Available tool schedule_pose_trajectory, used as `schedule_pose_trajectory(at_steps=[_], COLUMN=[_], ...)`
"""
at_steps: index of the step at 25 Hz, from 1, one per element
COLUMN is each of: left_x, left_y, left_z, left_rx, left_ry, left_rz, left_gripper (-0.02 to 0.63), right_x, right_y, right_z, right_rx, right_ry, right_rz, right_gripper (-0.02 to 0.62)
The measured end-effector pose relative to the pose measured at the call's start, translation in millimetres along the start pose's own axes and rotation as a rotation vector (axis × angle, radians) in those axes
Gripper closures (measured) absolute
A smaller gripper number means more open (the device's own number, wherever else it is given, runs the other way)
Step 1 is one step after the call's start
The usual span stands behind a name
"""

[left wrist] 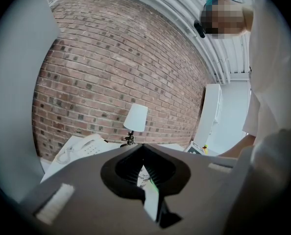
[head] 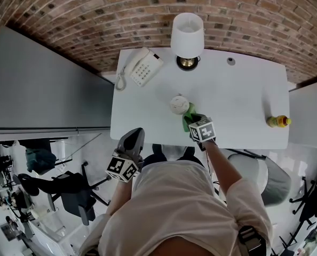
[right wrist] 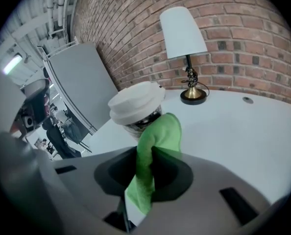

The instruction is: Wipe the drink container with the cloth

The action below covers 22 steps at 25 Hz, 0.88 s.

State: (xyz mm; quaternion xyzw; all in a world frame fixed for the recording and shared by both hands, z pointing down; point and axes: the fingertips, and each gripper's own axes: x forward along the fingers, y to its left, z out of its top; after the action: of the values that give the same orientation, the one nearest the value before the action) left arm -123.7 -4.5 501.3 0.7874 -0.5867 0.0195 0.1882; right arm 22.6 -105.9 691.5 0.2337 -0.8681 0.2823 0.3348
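Green cloth (head: pixel 189 115) shows near the middle of the head view, bunched against the lower right side of the white-lidded drink container (head: pixel 179 104), which stands on the white table (head: pixel 244 100). The right gripper (head: pixel 193 120) reaches in from below and holds the cloth. The left gripper (head: pixel 132 138) sits lower left of centre, at the table's near edge, well apart from the container. A telephone (head: pixel 142 66) lies at the table's upper left, a lamp (head: pixel 188 36) at top centre and a yellow bottle (head: pixel 278 121) at the right edge.

In the left gripper view, the left gripper (left wrist: pixel 143 148) has its jaws pressed together at the tips, with nothing caught in them. Beyond stand the lamp (left wrist: pixel 135 117) and telephone (left wrist: pixel 82 148) before a brick wall (left wrist: pixel 116 67).

In the right gripper view, the right gripper (right wrist: pixel 146 150) pinches the cloth (right wrist: pixel 157 136) between its jaws. The cloth's upper fold touches the container (right wrist: pixel 135 104) just under its lid, at centre frame. The lamp (right wrist: pixel 184 38) stands upper right.
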Motion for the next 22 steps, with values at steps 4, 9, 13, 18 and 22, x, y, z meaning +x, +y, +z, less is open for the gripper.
schedule_pose_trajectory(at_steps=[4,9,13,18,22], left_x=[2.0,5.7,10.3,13.3,14.3], left_y=[-1.8,-3.3,-2.0,2.7,9.8], left_z=[-1.9,-4.2,-4.4,-1.7,-2.7], left_rx=[-0.003,-0.006,-0.002,0.006,0.009], left_ry=[0.006,0.009,0.020,0.027,0.040], left_rz=[-0.020,-0.060,-0.109,-0.173,-0.212], left_gripper=[0.601,0.601,0.601,0.601,0.601], right_x=[-6.5,-14.5,-22.3,-29.9,-31.0], right_y=[3.0,8.3,12.9,15.1,19.1], right_z=[6.8,12.6,13.6,3.7,-10.0], right_rx=[0.013,0.026,0.068,0.139,0.178], right_ry=[-0.016,-0.030,-0.055,-0.081,-0.079], right_rz=[0.005,-0.004,-0.026,-0.082,-0.129], right_gripper=[0.526,0.526,0.526,0.525,0.525])
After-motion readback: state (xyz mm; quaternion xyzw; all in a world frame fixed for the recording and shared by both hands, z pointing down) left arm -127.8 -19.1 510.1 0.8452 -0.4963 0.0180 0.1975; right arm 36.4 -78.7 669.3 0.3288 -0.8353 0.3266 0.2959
